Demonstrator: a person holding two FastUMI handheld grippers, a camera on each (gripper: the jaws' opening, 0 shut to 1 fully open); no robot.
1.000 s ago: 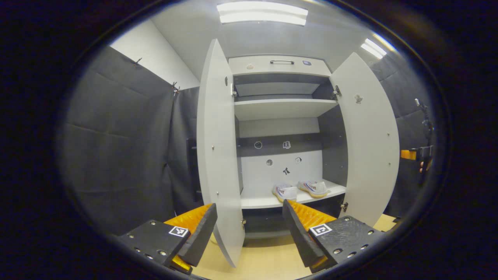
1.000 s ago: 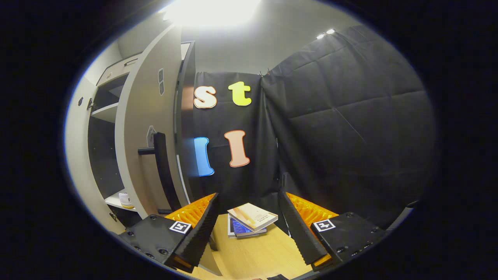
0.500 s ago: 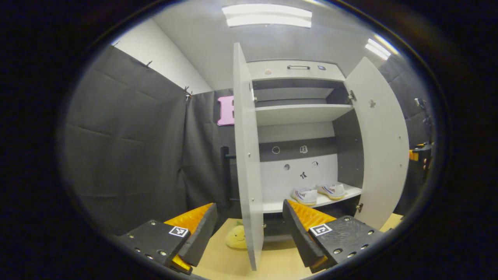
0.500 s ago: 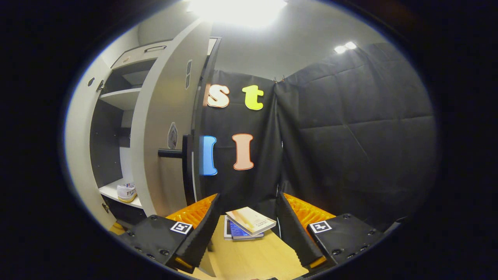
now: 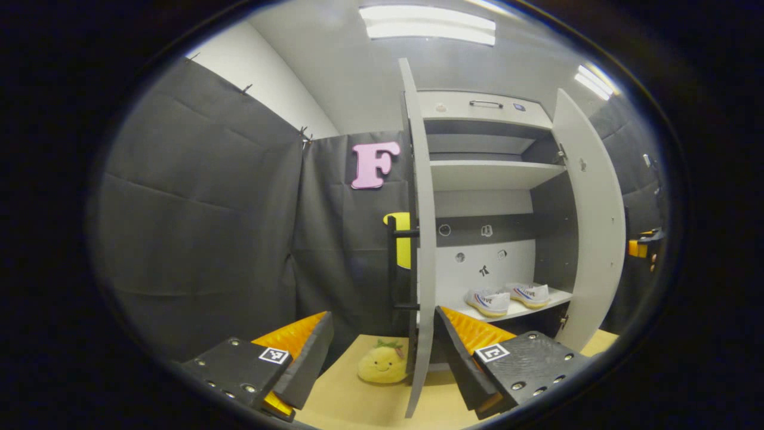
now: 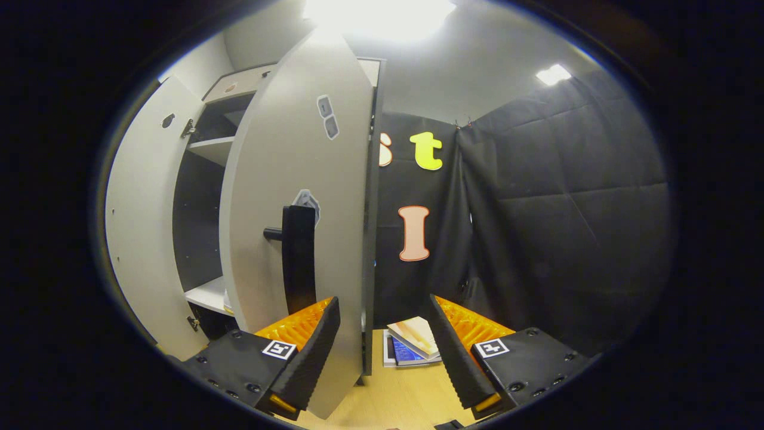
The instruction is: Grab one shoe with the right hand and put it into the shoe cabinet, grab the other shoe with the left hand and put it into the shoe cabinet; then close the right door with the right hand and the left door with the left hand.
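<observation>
- Left gripper view: both shoes (image 5: 506, 298) sit on the cabinet (image 5: 484, 174) shelf; left door (image 5: 421, 239) stands open, edge-on. The left gripper (image 5: 382, 352) is spread and empty, short of that door.
- Right gripper view: right door (image 6: 292, 221) is ajar beside the cabinet; right gripper (image 6: 385, 349) gapes, empty, near its handle (image 6: 296, 258). I judge both doors remain to close.

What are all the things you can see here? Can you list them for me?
Shoes: two, white with coloured stripes, side by side on the cabinet's bottom shelf.
Cabinet: one, light grey with a dark inside, standing open.
Left door: one, light grey, seen edge-on with a black handle.
Right door: one, light grey, black handle, part open.
Soft toy: one, yellow, on the floor by the left door.
Books: a small stack on the floor right of the cabinet; I cannot count them.
Left gripper: one, open, holding nothing.
Right gripper: one, open, holding nothing.
</observation>
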